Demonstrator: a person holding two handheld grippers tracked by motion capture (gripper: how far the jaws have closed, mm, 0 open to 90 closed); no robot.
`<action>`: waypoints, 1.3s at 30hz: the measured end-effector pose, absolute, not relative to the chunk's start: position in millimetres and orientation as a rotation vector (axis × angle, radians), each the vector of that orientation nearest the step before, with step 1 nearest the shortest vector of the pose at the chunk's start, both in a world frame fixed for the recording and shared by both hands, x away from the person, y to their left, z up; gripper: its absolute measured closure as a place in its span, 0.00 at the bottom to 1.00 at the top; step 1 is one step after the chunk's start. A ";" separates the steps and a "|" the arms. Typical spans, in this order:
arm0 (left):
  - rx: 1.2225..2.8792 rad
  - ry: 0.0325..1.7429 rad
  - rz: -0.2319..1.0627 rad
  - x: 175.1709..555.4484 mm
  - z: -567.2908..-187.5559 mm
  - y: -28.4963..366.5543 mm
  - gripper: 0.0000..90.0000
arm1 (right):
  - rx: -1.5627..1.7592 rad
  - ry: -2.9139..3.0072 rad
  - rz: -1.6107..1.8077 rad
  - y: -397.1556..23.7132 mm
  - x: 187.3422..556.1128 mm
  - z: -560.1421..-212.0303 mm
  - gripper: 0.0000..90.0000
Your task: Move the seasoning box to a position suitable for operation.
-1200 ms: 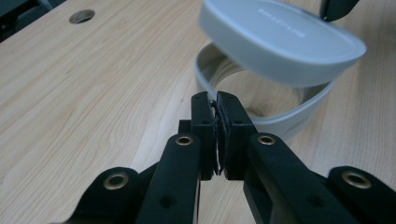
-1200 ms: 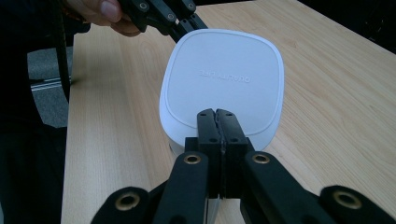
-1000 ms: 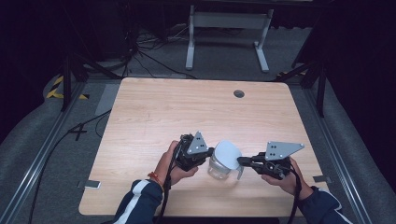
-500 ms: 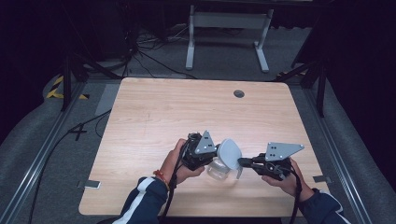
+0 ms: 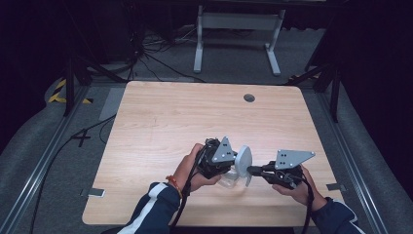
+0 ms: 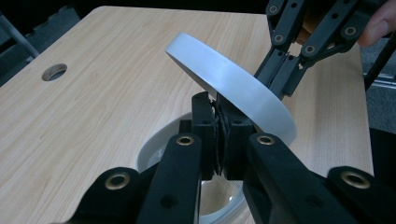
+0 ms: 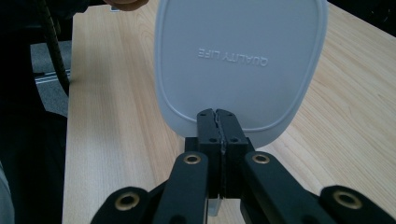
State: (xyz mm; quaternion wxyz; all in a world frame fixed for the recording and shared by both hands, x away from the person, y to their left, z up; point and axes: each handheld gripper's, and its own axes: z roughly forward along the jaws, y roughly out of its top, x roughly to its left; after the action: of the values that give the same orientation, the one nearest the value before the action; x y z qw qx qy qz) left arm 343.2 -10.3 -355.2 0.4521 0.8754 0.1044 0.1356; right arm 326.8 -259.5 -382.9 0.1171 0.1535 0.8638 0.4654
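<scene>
Lid [image 7: 240, 65] is what we're dealing with: white, rounded-rectangle, tipped up nearly on edge above the clear container [image 6: 187, 154], which sits on the surface [image 5: 195, 122] near the front edge. Our right tongs [image 5: 251, 170] are clamped on the lid's rim, holding it from the right side. Our left tongs [image 5: 233, 168] are shut on the container's wall, just below and left of the lid. Both hands are about equally close, so next it's probably just pulling the lid clear to the right.
</scene>
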 end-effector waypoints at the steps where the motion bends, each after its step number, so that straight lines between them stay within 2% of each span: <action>1: 2.161 0.249 0.338 342.5 -354.8 -12.2 0.96 | 0.448 2.529 1.349 -260.2 325.9 -382.9 1.00; 22: 2.170 0.195 0.325 332.8 -355.1 -32.7 0.95 | 0.442 2.552 1.321 -266.7 323.0 -392.4 1.00; 33: 2.163 0.235 0.334 336.7 -356.0 -18.6 0.92 | 0.451 2.535 1.320 -270.0 324.5 -389.3 1.00; 39: 2.167 0.266 0.380 336.7 -356.2 -6.6 0.93 | 0.458 2.534 1.301 -272.3 326.7 -388.4 1.00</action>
State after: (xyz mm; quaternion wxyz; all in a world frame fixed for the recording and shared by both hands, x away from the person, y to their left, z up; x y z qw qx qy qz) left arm 336.7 -6.6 -356.2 0.4465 0.8749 0.1073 0.1535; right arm 326.7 -272.3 -388.4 0.1279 0.1574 0.8711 0.4473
